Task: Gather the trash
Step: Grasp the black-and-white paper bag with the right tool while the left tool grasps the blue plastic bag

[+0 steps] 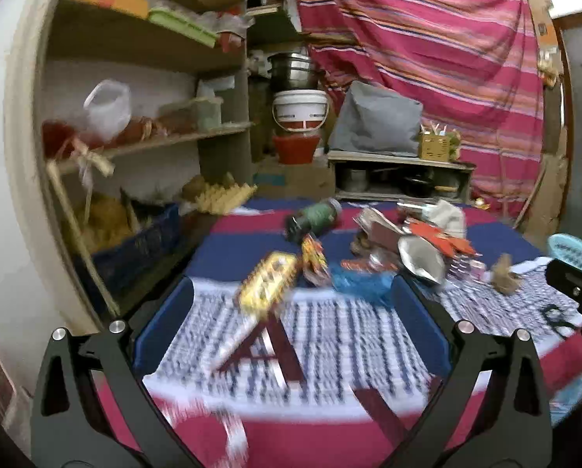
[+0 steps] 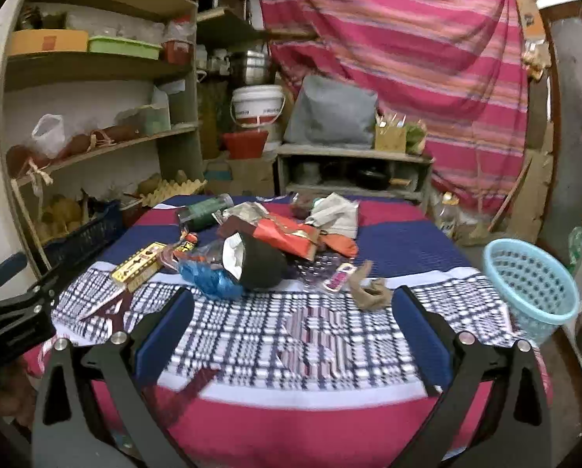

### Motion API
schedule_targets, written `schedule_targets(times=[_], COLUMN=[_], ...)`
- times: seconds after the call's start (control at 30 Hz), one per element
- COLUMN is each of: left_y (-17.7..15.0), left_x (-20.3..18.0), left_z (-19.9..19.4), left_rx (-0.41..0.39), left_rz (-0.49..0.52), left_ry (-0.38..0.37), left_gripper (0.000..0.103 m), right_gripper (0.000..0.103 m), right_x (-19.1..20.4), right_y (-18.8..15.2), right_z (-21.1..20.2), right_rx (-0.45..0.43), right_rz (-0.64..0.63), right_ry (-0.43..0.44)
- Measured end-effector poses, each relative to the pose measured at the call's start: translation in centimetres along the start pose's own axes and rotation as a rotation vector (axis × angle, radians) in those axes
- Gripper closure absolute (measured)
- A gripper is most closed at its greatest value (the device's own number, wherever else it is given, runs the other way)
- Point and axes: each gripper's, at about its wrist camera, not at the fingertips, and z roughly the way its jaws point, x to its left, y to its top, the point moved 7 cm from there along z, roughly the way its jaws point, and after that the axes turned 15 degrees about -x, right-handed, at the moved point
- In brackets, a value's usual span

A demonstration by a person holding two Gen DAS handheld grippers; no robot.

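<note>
Right wrist view: trash pile (image 2: pixel 267 245) mid-table on checked cloth (image 2: pixel 291 331), light blue basket (image 2: pixel 532 284) right of pile. Both tongs spread wide, empty: right gripper (image 2: pixel 291 327), left gripper (image 1: pixel 291 323). Yellow wrapper (image 1: pixel 267 284) nearest left of pile: light, crinkly, slippery; pinch its edge.

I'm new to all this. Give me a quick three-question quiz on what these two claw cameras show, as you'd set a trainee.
1. True or false: both claws are holding trash.
2. Which side of the bed is the light blue basket on: A) the shelf side, B) the side away from the shelves?
3. Fill in: the green bottle lies on its ____.

Key:
1. False: the left claw and right claw are open and empty.
2. B.
3. Side, at the far edge of the trash pile.
</note>
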Motion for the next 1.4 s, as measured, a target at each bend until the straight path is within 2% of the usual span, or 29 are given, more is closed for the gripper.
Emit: schedule_targets(times=[0.1,0.23,0.3,0.4,0.47,0.5,0.63,0.67,0.8,0.87,0.97,1.07,1.1,1.17,1.2,1.23,1.27,1.37,1.4], left_y=[1.2,1.7,0.9,-0.5,-1.4,-1.9,-4.2,-4.3,-3.5,-3.5,-3.8,-3.7,-4.2,-5.4,-6.2,-6.6,-6.7,-6.1,-5.9], left_x=[0.2,0.7,0.5,0.4,0.0,-0.2,-1.4,-1.7,-3.4,-4.5,-6.0,-7.9,-8.6,-9.2,-9.2,-9.0,-8.8,-8.2,-8.1], left_z=[3.7,8.1,10.3,12.1,13.0,13.3,14.2,14.2,13.9,14.0,14.3,14.6,15.1,16.0,16.6,16.8,16.9,16.8,16.7], left_rx=[0.007,0.032,0.083,0.119,0.133,0.142,0.216,0.222,0.182,0.189,0.214,0.199,0.206,0.251,0.290,0.310,0.324,0.305,0.301], left_rz=[0.020,-0.026,-0.030,-0.039,-0.020,-0.014,-0.056,-0.067,-0.045,-0.042,-0.089,-0.018,0.037,0.079,0.051,0.022,-0.008,-0.066,-0.077], left_ry=[-0.001,0.016,0.009,-0.001,-0.008,-0.012,-0.063,-0.078,-0.116,-0.152,-0.191,-0.200,-0.198,-0.200,-0.213,-0.220,-0.231,-0.227,-0.236], left_gripper=[0.005,0.005,0.005,0.005,0.005,0.005,0.005,0.005,0.005,0.005,0.005,0.005,0.005,0.006,0.013,0.028,0.035,0.041,0.053], right_gripper=[0.004,0.005,0.011,0.024,0.040,0.044,0.086,0.092,0.094,0.093,0.093,0.093,0.093,0.093,0.093,0.093,0.092,0.090,0.090], right_x=[0.8,2.7,3.1,3.6,3.6,3.7,3.3,2.9,1.1,0.4,-0.4,-1.2,-1.4,-1.7,-1.8,-1.9,-2.0,-2.1,-2.1], right_y=[0.1,-0.9,-1.9,-3.3,-3.9,-4.2,-5.5,-5.5,-4.2,-3.8,-3.0,-2.0,-1.8,-1.7,-1.7,-1.7,-1.8,-1.8,-1.8], right_z=[3.1,8.7,11.2,13.9,15.0,15.4,16.1,15.9,14.1,13.7,13.6,13.7,13.8,14.1,14.2,14.3,14.2,14.3,14.2], right_rx=[0.034,0.089,0.131,0.181,0.207,0.221,0.287,0.292,0.253,0.242,0.223,0.203,0.201,0.201,0.204,0.206,0.205,0.209,0.206], right_rz=[-0.006,-0.081,-0.069,-0.122,-0.138,-0.138,-0.105,-0.089,0.018,0.050,0.070,0.090,0.095,0.100,0.110,0.112,0.116,0.132,0.137], right_ry=[0.016,0.020,0.025,0.012,0.005,0.005,0.000,-0.005,-0.003,-0.003,0.003,0.003,0.004,0.003,0.007,0.008,0.008,0.015,0.014])
